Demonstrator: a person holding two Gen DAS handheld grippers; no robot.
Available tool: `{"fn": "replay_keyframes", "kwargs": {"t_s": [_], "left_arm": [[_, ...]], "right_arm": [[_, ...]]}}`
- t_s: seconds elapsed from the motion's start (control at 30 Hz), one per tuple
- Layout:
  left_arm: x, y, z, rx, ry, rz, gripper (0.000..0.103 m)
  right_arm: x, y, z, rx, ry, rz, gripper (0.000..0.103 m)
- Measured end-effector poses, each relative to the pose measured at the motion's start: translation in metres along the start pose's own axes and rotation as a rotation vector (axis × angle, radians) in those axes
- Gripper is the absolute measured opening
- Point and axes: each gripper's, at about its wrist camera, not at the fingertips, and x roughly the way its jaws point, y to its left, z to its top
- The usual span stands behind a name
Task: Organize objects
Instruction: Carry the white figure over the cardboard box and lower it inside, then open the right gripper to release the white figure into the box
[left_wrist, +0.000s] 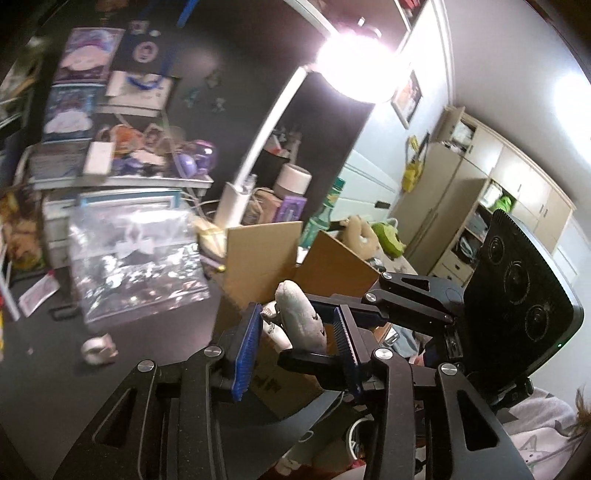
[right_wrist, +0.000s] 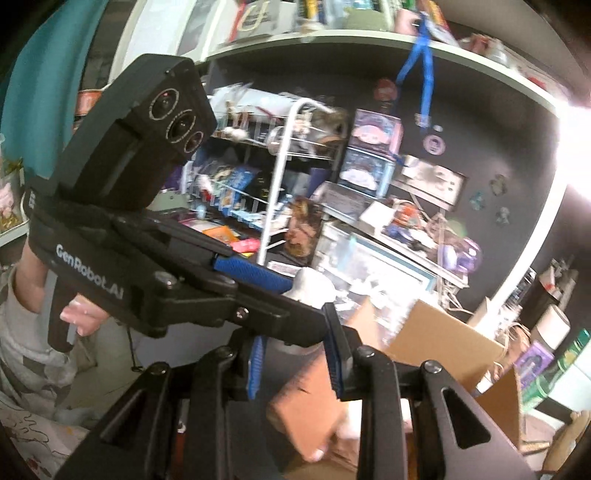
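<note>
A small grey-white plush toy (left_wrist: 301, 317) stands between the blue pads of my left gripper (left_wrist: 295, 339), above an open cardboard box (left_wrist: 266, 258). The pads stand a little apart from the toy's sides, so the grip is unclear. My right gripper (left_wrist: 314, 354) reaches across from the right, its finger under the toy. In the right wrist view, my right gripper (right_wrist: 295, 365) has its pads apart, over the box (right_wrist: 443, 343). The left gripper (right_wrist: 255, 273) crosses in front of it, with the white toy (right_wrist: 312, 286) at its tip.
A clear plastic bag (left_wrist: 136, 258) lies left of the box on the dark desk (left_wrist: 147, 350). A roll of tape (left_wrist: 99, 349) lies near it. A lit white desk lamp (left_wrist: 258, 147) stands behind. Cluttered shelves (right_wrist: 332, 184) fill the back. Beige cabinets (left_wrist: 480, 192) stand at right.
</note>
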Motion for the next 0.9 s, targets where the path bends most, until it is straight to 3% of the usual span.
{"fn": "replay_keyframes", "kwargs": {"t_s": [0.5,0.9], "left_arm": [[0.083,-0.027,0.029,0.047,0.115,-0.061,0.035],[0.104,-0.032,0.035,0.055,0.148,-0.067,0.039]], "right_arm": [[-0.014,-0.074,-0.035,0.104,0.065,-0.101,0.025],[-0.014,-0.093,-0.043,0.129,0.100,-0.127,0.027]]}}
